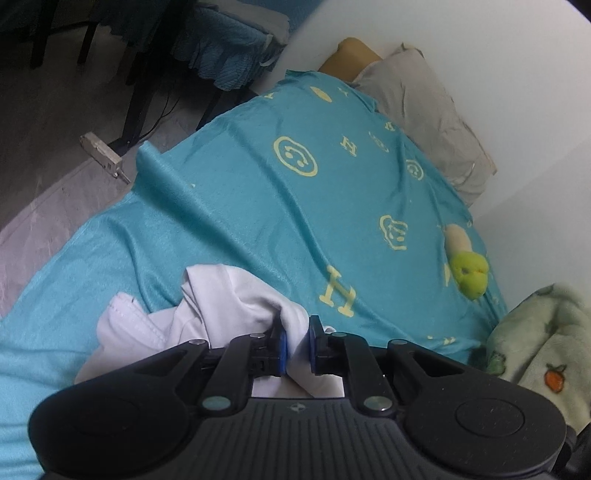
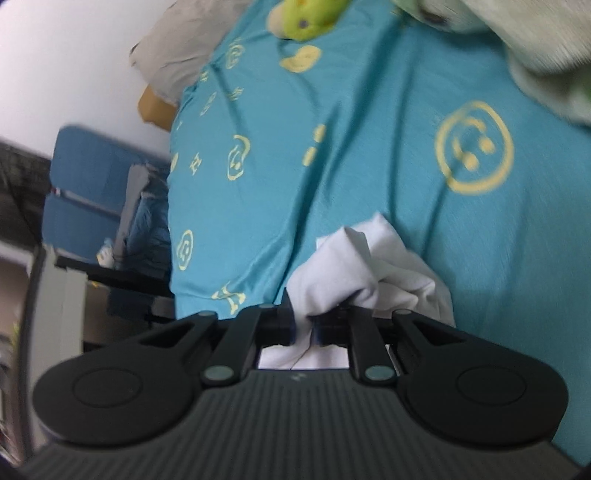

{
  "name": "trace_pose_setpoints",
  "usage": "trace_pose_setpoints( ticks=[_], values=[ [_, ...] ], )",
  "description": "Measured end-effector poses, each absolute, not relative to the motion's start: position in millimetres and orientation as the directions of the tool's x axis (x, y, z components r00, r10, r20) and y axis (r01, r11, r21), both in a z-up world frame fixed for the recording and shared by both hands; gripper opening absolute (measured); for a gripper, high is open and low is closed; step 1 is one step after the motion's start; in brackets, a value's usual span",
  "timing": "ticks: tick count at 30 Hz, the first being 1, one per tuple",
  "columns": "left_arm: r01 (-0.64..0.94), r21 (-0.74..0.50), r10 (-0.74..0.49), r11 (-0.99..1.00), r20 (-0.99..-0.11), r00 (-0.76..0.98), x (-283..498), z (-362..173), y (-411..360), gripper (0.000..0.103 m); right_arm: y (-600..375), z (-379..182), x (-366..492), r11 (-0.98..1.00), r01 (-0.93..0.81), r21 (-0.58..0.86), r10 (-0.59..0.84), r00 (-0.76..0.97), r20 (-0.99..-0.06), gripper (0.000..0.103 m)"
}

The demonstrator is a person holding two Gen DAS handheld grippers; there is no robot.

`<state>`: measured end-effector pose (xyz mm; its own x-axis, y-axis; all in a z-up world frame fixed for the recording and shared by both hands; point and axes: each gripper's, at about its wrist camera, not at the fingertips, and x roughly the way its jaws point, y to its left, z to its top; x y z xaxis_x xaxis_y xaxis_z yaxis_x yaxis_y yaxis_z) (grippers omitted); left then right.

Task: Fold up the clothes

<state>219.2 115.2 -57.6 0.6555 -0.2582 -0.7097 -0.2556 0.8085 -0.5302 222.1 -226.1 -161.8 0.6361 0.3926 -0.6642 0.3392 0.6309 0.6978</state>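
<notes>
A white garment (image 1: 221, 302) is bunched in front of my left gripper (image 1: 296, 341), whose blue-padded fingers are shut on a fold of it, above the teal bedsheet (image 1: 258, 206). In the right wrist view my right gripper (image 2: 303, 325) is shut on another bunched part of the white garment (image 2: 362, 266), held over the same teal sheet (image 2: 369, 147) with yellow smiley prints. The rest of the garment hangs below both grippers, out of sight.
A green plush toy (image 1: 469, 273) lies on the bed near the wall, seen also in the right wrist view (image 2: 306, 18). A pale fruit-print blanket (image 1: 543, 339) sits at the right. Grey pillows (image 1: 424, 110) lie at the head. The floor and dark furniture legs (image 1: 136, 92) are to the left.
</notes>
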Motion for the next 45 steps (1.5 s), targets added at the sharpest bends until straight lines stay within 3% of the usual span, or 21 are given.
trace_pose_setpoints(
  ticks=[4,5,6,7,8,9,12,15,16,21,23,35,45],
  values=[
    [-0.233,-0.508,-0.258,0.829,-0.717,0.647,223,-59,111,0.017,-228,-168,220,0.615,0.343,0.710,0.402,0.638,-0.657,0.017],
    [-0.214,-0.501,-0.262,0.839,-0.715,0.648,223,-57,109,0.028,-228,-167,217,0.611,0.335,0.718,0.406,0.646,-0.647,0.020],
    [-0.183,-0.491,-0.270,0.851,-0.710,0.650,221,-53,106,0.046,-227,-165,215,0.610,0.315,0.727,0.414,0.655,-0.632,0.038],
    [-0.143,-0.476,-0.279,0.868,-0.704,0.653,219,-49,100,0.055,-224,-160,212,0.614,0.280,0.738,0.428,0.667,-0.610,0.070],
    [-0.102,-0.445,-0.273,0.890,-0.697,0.663,215,-42,94,0.071,-220,-155,207,0.619,0.244,0.747,0.441,0.679,-0.587,0.084],
    [-0.061,-0.412,-0.266,0.909,-0.689,0.674,211,-36,87,0.083,-217,-148,202,0.622,0.210,0.754,0.451,0.692,-0.564,0.090],
    [0.057,-0.286,-0.236,0.956,-0.644,0.728,194,-19,64,0.097,-202,-127,187,0.676,0.090,0.731,0.468,0.714,-0.520,0.089],
    [0.123,-0.198,-0.223,0.972,-0.632,0.742,182,-18,50,0.099,-186,-115,174,0.779,0.029,0.626,0.409,0.733,-0.543,0.086],
    [0.126,-0.172,-0.209,0.977,-0.651,0.730,183,-22,47,0.099,-181,-114,173,0.810,0.015,0.586,0.392,0.730,-0.560,0.070],
    [0.098,-0.094,-0.136,0.991,-0.720,0.681,195,-45,46,0.098,-171,-136,193,0.890,0.018,0.456,0.330,0.663,-0.671,0.039],
    [0.090,-0.085,-0.124,0.992,-0.727,0.675,205,-51,48,0.098,-168,-145,201,0.913,0.018,0.408,0.302,0.644,-0.703,0.037],
    [0.082,-0.024,-0.073,0.996,-0.734,0.675,232,-67,47,0.098,-160,-154,236,0.958,0.003,0.286,0.204,0.693,-0.691,0.035],
    [0.073,-0.063,-0.096,0.995,-0.706,0.701,149,-21,44,0.098,-155,-119,154,0.968,-0.047,0.247,0.205,0.717,-0.666,0.037]
  ],
)
